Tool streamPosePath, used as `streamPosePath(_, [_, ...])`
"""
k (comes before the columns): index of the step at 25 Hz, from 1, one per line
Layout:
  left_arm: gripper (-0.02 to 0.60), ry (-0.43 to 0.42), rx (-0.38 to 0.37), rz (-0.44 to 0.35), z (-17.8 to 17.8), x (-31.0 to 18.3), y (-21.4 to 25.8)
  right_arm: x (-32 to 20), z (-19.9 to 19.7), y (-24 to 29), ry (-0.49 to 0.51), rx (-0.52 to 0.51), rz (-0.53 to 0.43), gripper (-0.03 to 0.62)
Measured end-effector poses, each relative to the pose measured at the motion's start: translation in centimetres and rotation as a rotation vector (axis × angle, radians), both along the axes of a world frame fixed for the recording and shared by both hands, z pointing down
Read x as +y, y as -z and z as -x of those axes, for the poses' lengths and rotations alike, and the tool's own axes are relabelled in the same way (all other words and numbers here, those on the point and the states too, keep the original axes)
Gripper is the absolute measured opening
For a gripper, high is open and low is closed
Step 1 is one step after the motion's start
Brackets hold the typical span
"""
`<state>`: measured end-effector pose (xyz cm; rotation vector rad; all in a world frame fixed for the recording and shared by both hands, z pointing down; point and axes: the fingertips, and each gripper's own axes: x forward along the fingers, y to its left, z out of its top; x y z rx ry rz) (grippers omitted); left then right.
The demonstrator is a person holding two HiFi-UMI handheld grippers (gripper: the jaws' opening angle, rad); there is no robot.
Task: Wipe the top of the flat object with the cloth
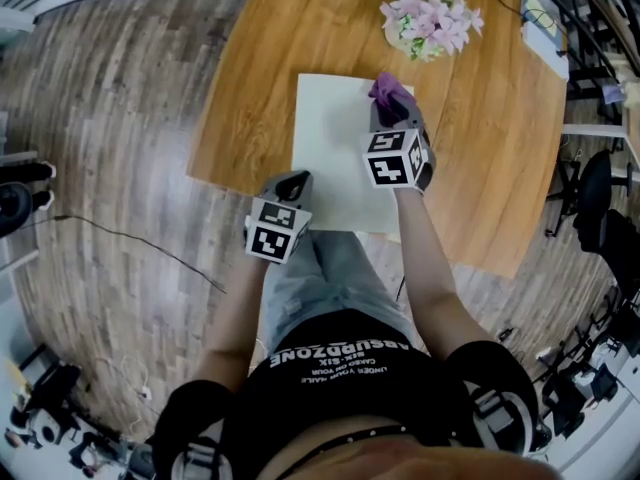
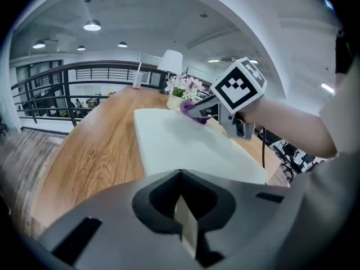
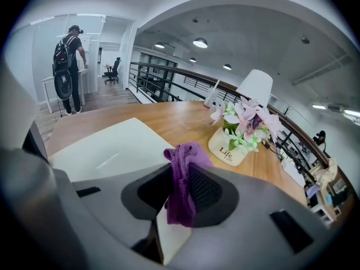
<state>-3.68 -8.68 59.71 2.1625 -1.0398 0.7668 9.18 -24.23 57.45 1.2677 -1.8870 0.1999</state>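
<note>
Tabletop (image 1: 290,28); cloth (image 3: 181,184) between right fingers (image 3: 206,193)

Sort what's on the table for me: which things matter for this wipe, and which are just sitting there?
In the job: purple cloth, clamped in the right gripper; white flat board.
Just lying about: flower pot; white lamp; left gripper, shut and empty.
</note>
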Motion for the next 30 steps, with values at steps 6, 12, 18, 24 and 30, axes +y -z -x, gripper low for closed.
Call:
streamPosePath(6, [0.015, 0.003, 0.009, 0.000, 0.1, 0.0, 0.0, 0.0, 2.5, 0.0, 0.036, -0.017, 0.000, 0.101])
streamPosePath(12, [0.015, 0.005, 0.011, -0.013, 0.1, 0.1, 0.0, 0.1, 4.1, -0.1, 0.055, -0.035, 0.003, 0.101])
streamPosePath(18, [0.015, 0.011, 0.013, -0.016, 0.1, -0.1, -0.1, -0.2, 5.2, -0.3, 0.073, -0.020, 0.008, 0.101])
streamPosePath(24, [0.015, 0.011, 0.013, -0.016, 0.1, -0.1, -0.1, -0.3, 5.4, -0.2, 0.071, -0.008, 0.008, 0.101])
streamPosePath(30, [0.015, 0.010, 0.011, -0.019, 0.1, -0.1, -0.2, 0.0, 6.8, 0.0, 0.118, -0.006, -0.001, 0.101])
